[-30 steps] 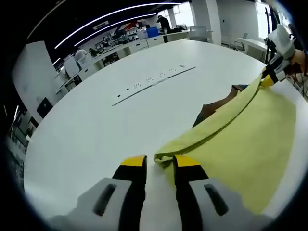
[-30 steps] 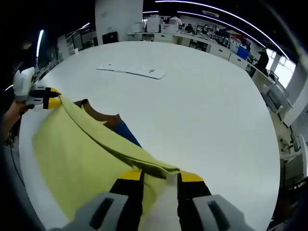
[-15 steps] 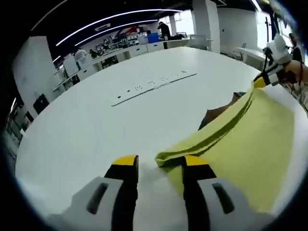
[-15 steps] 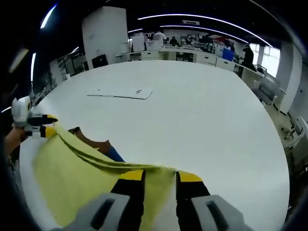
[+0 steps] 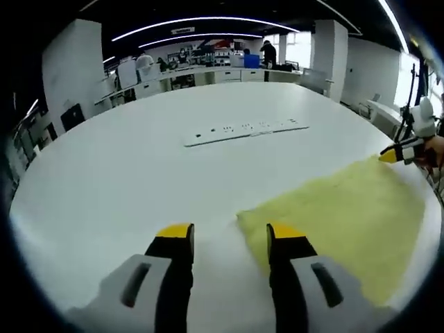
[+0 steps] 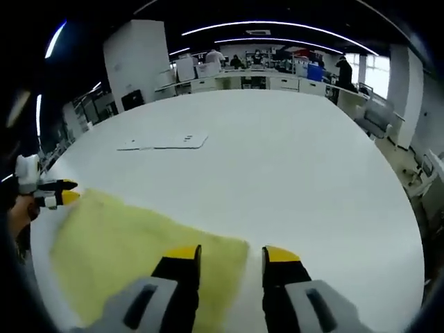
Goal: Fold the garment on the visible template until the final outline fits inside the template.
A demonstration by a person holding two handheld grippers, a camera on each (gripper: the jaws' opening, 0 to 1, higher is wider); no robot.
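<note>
Garment [image 5: 340, 215] lies flat on worktop [image 5: 139, 173]. Left tongs [image 5: 229, 232] and right tongs [image 6: 232, 255] gape wide, holding nothing. Regrip corners evenly, fold square.

Garment [image 5: 340, 222] flat on table [image 5: 125, 173]; strip [image 5: 244, 130] beyond, apart.

**Surroundings, non-task items**

Large white round table [image 5: 125, 173]. Flat white power strip [image 5: 243, 130] lies on it toward 12 o'clock in the left gripper view, toward 10 o'clock in the right gripper view. Background: counters [image 6: 277, 82], white pillar [image 5: 333, 45], ceiling light strips [image 5: 201, 21], people standing.
</note>
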